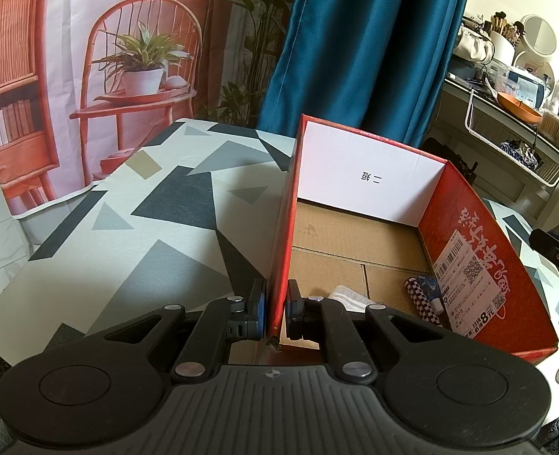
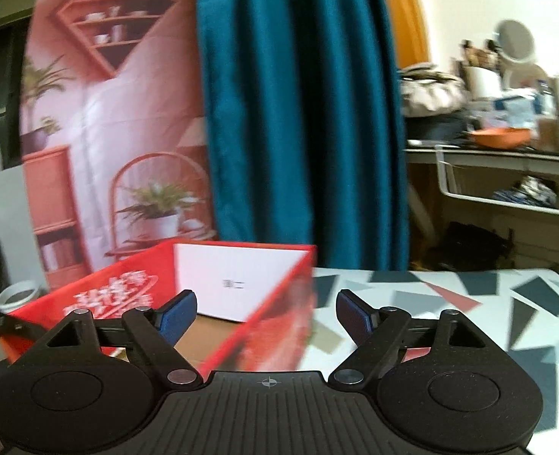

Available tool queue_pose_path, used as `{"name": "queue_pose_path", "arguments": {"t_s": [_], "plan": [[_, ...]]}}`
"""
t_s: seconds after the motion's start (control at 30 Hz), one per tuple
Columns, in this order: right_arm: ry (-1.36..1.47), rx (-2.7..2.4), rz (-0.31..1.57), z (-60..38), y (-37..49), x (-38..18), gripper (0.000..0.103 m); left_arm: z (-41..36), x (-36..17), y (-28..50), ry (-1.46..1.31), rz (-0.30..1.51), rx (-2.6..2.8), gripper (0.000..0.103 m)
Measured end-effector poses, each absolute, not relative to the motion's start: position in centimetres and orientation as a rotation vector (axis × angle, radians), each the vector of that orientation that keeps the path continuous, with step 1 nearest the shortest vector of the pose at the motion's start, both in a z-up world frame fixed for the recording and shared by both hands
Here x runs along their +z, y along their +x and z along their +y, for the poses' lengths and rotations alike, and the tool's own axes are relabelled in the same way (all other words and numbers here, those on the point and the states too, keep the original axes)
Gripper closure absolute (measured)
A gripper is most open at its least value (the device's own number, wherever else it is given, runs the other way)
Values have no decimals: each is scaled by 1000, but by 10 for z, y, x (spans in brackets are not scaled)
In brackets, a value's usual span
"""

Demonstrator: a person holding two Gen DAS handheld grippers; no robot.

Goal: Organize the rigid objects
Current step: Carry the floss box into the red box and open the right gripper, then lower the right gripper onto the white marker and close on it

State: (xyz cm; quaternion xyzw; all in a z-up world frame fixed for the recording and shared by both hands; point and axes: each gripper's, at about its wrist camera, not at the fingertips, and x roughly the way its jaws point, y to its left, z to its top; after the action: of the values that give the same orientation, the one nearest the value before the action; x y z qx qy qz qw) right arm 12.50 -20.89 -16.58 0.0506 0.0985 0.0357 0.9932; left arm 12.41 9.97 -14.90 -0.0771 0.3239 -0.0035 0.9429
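Observation:
A red cardboard box (image 1: 480, 265) with a brown floor and a white far wall stands on the patterned table (image 1: 146, 227). My left gripper (image 1: 276, 309) is shut on the box's left wall near its front corner. Inside lie a checkered tube (image 1: 421, 299), a blue-and-white small item (image 1: 429, 284) and something white (image 1: 349, 295) by the gripper. In the right wrist view the same red box (image 2: 279, 303) appears blurred, and my right gripper (image 2: 266, 313) hangs open above its right wall with nothing between its blue pads (image 2: 178, 316).
A teal curtain (image 1: 355, 49) and a printed backdrop (image 1: 108, 57) hang behind the table. A cluttered shelf with a white wire basket (image 1: 522, 151) stands at the right. A white cup (image 2: 15, 295) sits left of the box. Patterned table surface (image 2: 469, 303) extends right of the box.

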Motion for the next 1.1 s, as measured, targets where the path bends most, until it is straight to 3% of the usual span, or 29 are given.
{"name": "queue_pose_path", "arguments": {"t_s": [0.13, 0.23, 0.43, 0.87, 1.1], "plan": [[134, -3, 217, -229, 125, -176, 33, 100, -149, 124, -157, 660, -7, 92], [165, -33, 263, -240, 129, -190, 53, 100, -149, 124, -157, 660, -7, 92], [106, -94, 412, -240, 154, -220, 78, 100, -149, 124, -156, 660, -7, 92], [72, -121, 552, -231, 181, -254, 89, 101, -148, 124, -152, 658, -6, 92], [105, -121, 574, -238, 182, -260, 88, 99, -148, 124, -146, 659, -3, 92]]}}
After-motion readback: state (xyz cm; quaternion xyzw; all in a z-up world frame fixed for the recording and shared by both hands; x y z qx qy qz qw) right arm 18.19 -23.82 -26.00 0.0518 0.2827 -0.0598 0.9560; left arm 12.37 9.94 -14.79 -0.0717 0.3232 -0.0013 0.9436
